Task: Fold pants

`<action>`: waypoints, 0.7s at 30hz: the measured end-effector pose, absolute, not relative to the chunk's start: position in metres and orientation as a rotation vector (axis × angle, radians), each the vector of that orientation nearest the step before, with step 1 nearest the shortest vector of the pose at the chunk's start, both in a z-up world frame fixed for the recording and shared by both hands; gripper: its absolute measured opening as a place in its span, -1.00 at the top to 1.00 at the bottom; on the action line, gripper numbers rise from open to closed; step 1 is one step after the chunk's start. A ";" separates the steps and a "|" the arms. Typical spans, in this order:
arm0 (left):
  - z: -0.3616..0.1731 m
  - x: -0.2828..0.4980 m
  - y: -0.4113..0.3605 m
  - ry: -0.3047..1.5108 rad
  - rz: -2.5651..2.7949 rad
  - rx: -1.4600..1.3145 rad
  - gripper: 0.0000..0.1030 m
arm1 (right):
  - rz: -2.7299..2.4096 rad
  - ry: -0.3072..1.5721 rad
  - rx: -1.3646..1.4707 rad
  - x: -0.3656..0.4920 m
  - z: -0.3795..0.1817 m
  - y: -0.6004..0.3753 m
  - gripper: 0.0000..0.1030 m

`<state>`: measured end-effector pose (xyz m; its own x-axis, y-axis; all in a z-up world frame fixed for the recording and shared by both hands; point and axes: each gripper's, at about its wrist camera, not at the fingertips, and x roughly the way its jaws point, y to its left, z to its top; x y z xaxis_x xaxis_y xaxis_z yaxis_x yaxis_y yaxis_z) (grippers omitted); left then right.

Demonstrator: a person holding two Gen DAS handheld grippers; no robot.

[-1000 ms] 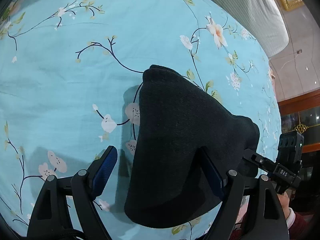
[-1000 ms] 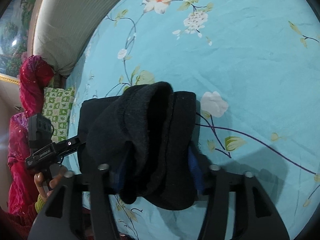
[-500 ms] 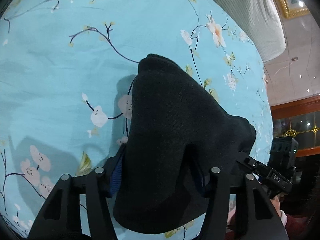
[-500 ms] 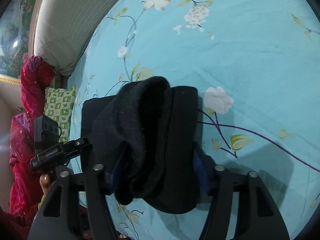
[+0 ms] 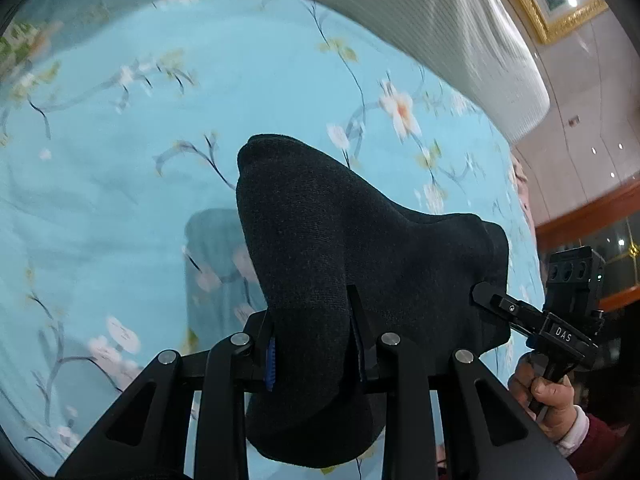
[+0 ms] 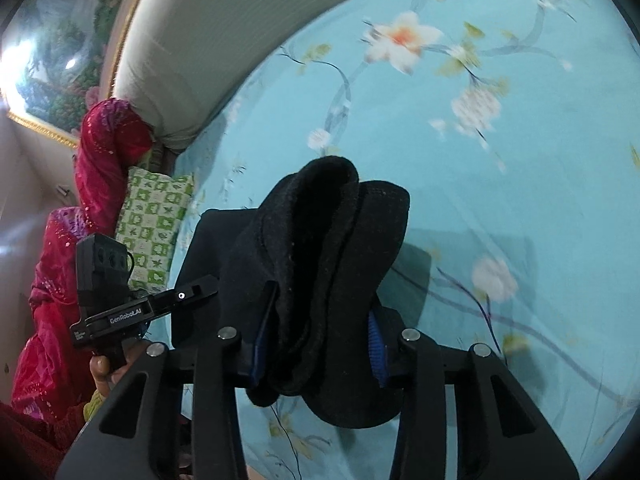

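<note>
While both sets of jaws are clamped on the black pants (image 5: 360, 264), the left gripper (image 5: 314, 344) and right gripper (image 6: 320, 336) hold the bundle lifted above the bed (image 5: 120, 208); the carry looks underway, and next comes lowering it flat onto the sheet.

Motion-blurred floral sheet (image 5: 120, 200), fisheye-dark corners, soft shadows.

The left gripper (image 5: 314, 354), open a second ago, has clamped onto the black pants (image 5: 360, 264). Both grippers have lifted the pants higher above the bed sheet (image 5: 120, 208), bringing the headboard (image 5: 440, 20) into view.
</note>
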<state>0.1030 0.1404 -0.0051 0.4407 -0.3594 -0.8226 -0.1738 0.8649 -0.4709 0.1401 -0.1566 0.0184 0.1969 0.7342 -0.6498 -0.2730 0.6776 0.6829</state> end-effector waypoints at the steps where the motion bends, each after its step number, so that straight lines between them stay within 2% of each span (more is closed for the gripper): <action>1: -0.001 0.105 0.145 1.111 -0.106 -0.541 0.47 | 0.754 1.166 0.462 0.145 0.022 -0.151 0.19; 10: 0.008 0.133 0.179 1.060 0.002 -0.564 0.47 | 0.826 1.128 0.368 0.195 0.036 -0.099 0.19; 21: -0.007 0.150 0.201 1.068 0.063 -0.567 0.47 | 0.863 1.154 0.312 0.229 0.025 -0.068 0.19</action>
<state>0.1499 0.2013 -0.0075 0.4947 -0.2189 -0.8411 -0.3164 0.8560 -0.4088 0.2286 -0.0684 0.0255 0.1366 0.7323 -0.6671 -0.4324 0.6500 0.6249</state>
